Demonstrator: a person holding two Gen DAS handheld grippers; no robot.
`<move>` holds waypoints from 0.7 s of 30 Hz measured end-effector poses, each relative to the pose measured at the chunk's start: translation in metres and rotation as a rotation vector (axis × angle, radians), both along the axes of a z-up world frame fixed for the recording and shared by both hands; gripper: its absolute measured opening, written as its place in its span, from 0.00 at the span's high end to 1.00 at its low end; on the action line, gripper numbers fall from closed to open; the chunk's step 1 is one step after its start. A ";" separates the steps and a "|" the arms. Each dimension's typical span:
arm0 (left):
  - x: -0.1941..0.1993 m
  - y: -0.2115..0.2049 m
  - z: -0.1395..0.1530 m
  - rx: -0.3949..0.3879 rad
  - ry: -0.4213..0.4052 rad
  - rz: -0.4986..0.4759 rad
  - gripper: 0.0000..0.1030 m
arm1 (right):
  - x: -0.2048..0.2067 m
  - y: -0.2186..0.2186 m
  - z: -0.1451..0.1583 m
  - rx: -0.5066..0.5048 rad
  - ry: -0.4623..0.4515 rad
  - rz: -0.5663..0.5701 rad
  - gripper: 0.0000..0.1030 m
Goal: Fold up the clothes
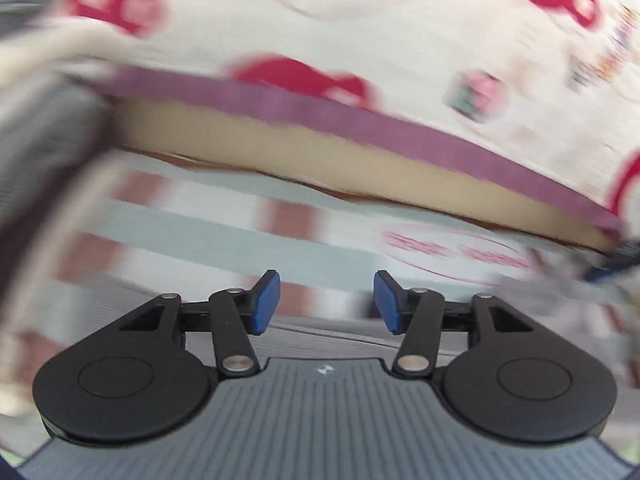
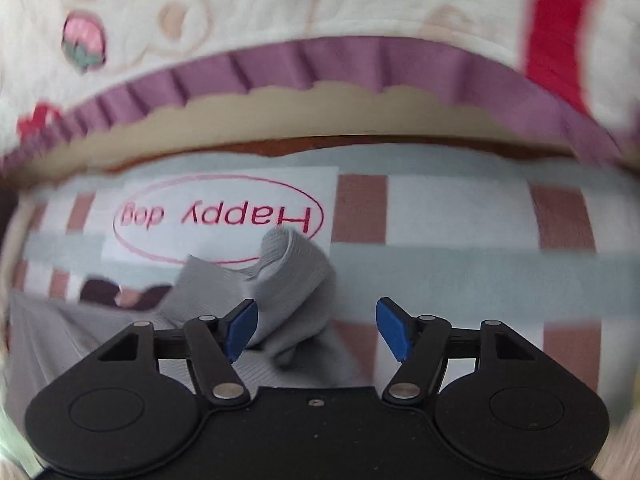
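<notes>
I am seeing both claws standing apart and gripping nothing: the left gripper (image 1: 327, 302) is hovering over the checked blanket (image 1: 224, 224), and the right gripper (image 2: 316, 328) is hanging above the grey garment (image 2: 288, 280), which is lying rumpled on that blanket beside the "Happy dog" label (image 2: 218, 216).

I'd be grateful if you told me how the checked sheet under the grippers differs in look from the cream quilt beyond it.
The checked sheet has brown squares and pale green bands on white, with "Happy dog" printed in a red oval; the cream quilt carries red shapes and a strawberry. The quilt ends in a purple ruffle; the sheet shows no trim. The grey garment lies on the sheet, not the quilt.
</notes>
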State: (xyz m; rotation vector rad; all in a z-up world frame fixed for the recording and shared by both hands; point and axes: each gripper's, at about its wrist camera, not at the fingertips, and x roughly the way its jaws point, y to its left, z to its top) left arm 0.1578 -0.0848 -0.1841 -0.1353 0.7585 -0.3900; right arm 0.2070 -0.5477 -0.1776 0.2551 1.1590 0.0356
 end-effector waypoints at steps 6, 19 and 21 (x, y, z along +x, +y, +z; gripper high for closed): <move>0.026 -0.128 -0.026 -0.029 0.154 -0.202 0.46 | -0.002 -0.013 -0.025 0.032 -0.081 0.131 0.37; 0.083 -0.225 -0.079 0.015 0.295 -0.256 0.20 | 0.010 0.015 -0.029 0.022 -0.204 0.315 0.91; 0.088 -0.226 -0.082 -0.027 0.316 -0.274 0.13 | 0.015 0.010 -0.029 0.044 -0.207 0.287 0.91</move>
